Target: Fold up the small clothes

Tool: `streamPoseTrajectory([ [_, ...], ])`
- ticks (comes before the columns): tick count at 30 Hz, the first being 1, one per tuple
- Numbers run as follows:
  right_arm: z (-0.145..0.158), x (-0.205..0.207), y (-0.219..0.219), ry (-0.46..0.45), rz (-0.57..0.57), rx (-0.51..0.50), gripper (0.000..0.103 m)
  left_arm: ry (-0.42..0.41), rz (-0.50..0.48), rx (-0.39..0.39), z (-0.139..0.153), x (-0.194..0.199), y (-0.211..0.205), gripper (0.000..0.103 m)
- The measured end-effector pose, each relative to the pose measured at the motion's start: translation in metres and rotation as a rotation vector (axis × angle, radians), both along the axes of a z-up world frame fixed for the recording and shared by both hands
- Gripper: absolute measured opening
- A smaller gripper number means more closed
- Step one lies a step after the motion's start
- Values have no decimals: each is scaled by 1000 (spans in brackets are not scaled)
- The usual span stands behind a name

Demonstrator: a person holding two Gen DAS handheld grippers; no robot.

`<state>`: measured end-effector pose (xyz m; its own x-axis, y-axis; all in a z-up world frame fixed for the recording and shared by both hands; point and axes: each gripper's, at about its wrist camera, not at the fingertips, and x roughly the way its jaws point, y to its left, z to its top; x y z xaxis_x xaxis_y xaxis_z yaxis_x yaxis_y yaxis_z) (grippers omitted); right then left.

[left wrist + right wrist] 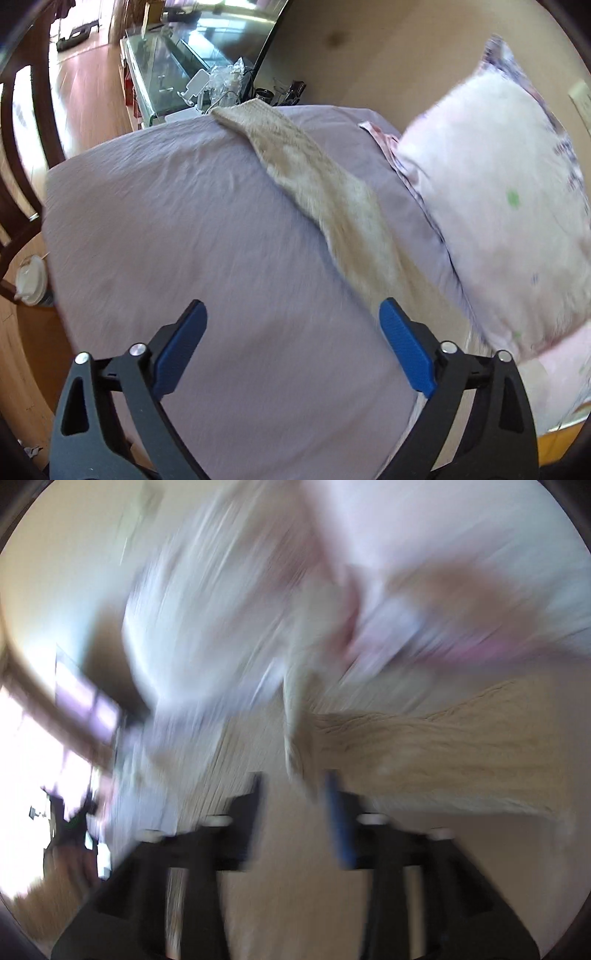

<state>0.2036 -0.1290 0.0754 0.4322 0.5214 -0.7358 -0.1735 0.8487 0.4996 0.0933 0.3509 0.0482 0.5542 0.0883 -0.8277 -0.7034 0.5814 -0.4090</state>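
A long beige knitted garment [332, 199] lies stretched diagonally across the lilac bed sheet [184, 229], from the far edge toward my left gripper's right finger. My left gripper [291, 332] is open and empty above the sheet, its right blue pad [402, 339] close to the garment's near end. The right wrist view is heavily blurred. There the beige garment [424, 746] hangs or lies just ahead of my right gripper [295, 797]. A fold of it [301, 746] runs down between the jaws, which stand partly apart; whether they pinch it is unclear.
A white and pink floral pillow [491, 206] leans at the right of the bed. A glass-topped cabinet [177, 70] with clutter stands beyond the far edge. A lidded cup [33, 280] and dark wooden chair [14, 177] are at the left. The beige wall [369, 48] is behind.
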Motion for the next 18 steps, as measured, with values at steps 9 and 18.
streamPoseTrajectory([
  [9, -25, -24, -32, 180, -208, -43, 73, -13, 55, -135, -33, 55, 78, 64],
  [18, -22, -54, -46, 198, -252, -95, 77, -114, 125, -314, -49, 67, 120, 7],
])
